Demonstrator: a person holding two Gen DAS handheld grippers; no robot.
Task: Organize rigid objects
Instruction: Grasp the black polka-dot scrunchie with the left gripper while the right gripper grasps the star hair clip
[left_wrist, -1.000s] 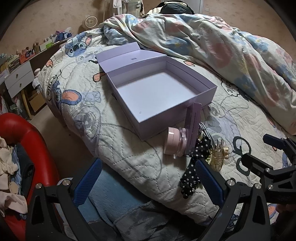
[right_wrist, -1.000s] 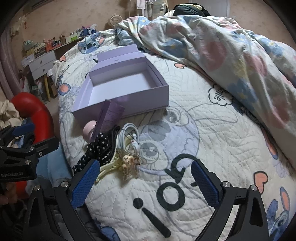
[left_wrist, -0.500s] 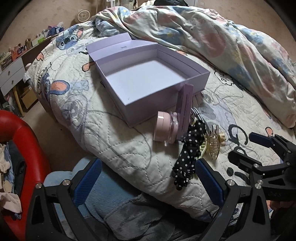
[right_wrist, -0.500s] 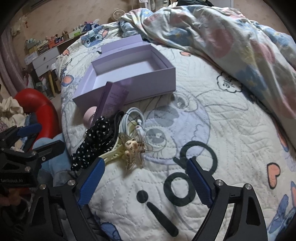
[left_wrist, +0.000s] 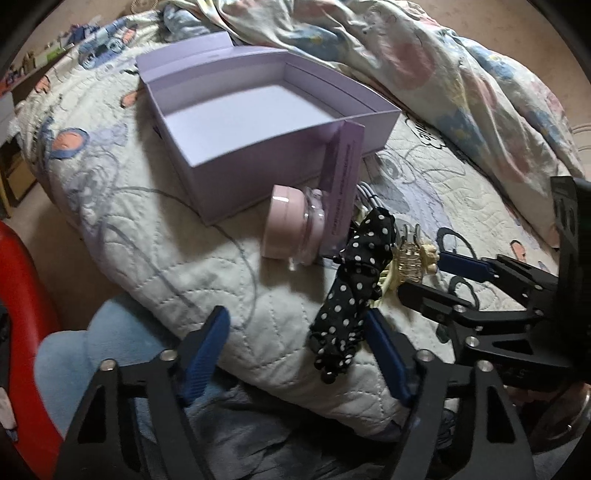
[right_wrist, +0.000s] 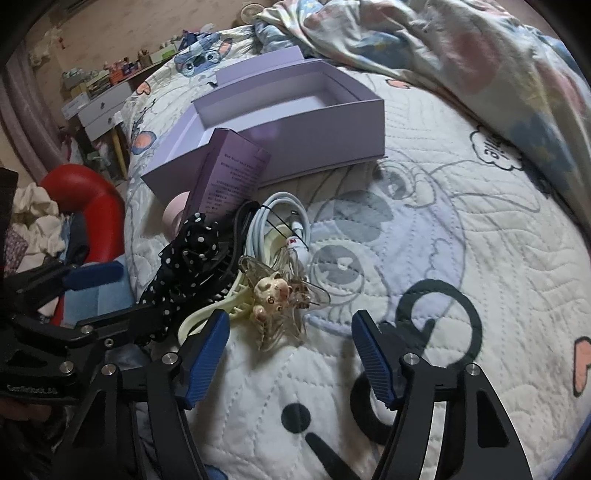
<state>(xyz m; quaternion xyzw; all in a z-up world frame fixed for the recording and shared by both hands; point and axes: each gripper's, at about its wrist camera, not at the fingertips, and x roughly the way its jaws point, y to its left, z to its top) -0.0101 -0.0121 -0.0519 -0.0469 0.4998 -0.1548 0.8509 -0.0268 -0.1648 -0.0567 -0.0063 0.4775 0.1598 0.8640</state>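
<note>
An open, empty lilac box lies on the bed; it also shows in the right wrist view. In front of it is a pile: a pink jar on its side, a tall lilac carton, a black polka-dot scrunchie, a clear hair claw with a cream bear charm, a cream comb and a coiled white cable. My left gripper is open, just short of the scrunchie and jar. My right gripper is open, just short of the hair claw.
A rumpled floral duvet covers the far right of the bed. The quilt has cartoon prints. A red chair with clothes stands left of the bed edge, and a white dresser stands beyond it.
Both grippers have moved forward toward the pile, which now looks larger and closer. Both stay open and nothing has been picked up.
</note>
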